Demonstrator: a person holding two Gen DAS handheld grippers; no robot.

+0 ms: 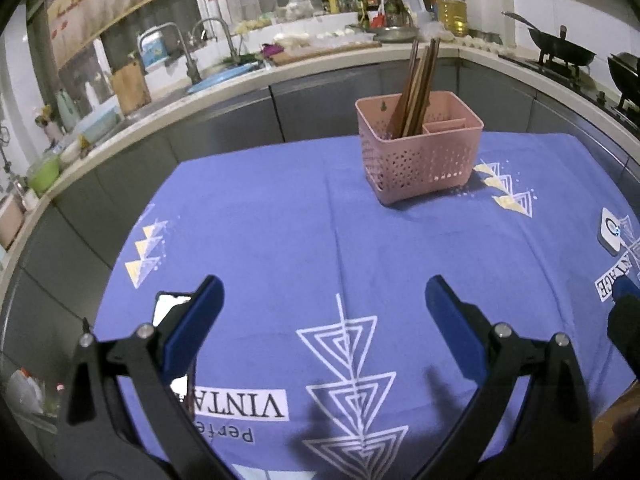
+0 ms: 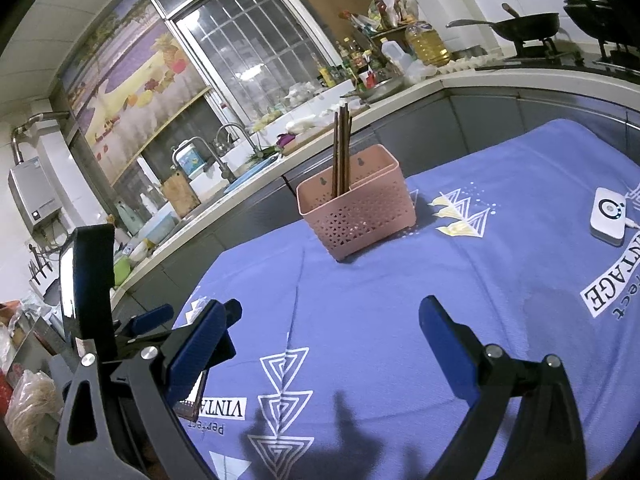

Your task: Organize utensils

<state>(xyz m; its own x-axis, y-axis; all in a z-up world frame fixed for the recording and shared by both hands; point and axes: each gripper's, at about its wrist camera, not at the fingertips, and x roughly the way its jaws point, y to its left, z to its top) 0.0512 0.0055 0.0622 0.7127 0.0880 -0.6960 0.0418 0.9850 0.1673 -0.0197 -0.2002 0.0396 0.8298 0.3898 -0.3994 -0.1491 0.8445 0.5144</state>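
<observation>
A pink perforated utensil basket (image 1: 420, 152) stands on the far part of the blue tablecloth (image 1: 320, 240). Several brown chopsticks (image 1: 416, 88) stand upright in its larger compartment; the small compartment looks empty. The basket (image 2: 356, 208) and chopsticks (image 2: 342, 148) also show in the right wrist view. My left gripper (image 1: 324, 304) is open and empty, low over the cloth, well short of the basket. My right gripper (image 2: 324, 320) is open and empty, also well short of the basket. The left gripper's body (image 2: 132, 332) shows at the left edge of the right wrist view.
A white device with a round mark (image 2: 608, 216) and cable lies on the cloth at the right, also seen in the left wrist view (image 1: 612, 232). A phone (image 1: 172, 308) lies by the left finger. A counter with sink (image 2: 240, 176), bottles and woks (image 2: 528, 26) curves behind the table.
</observation>
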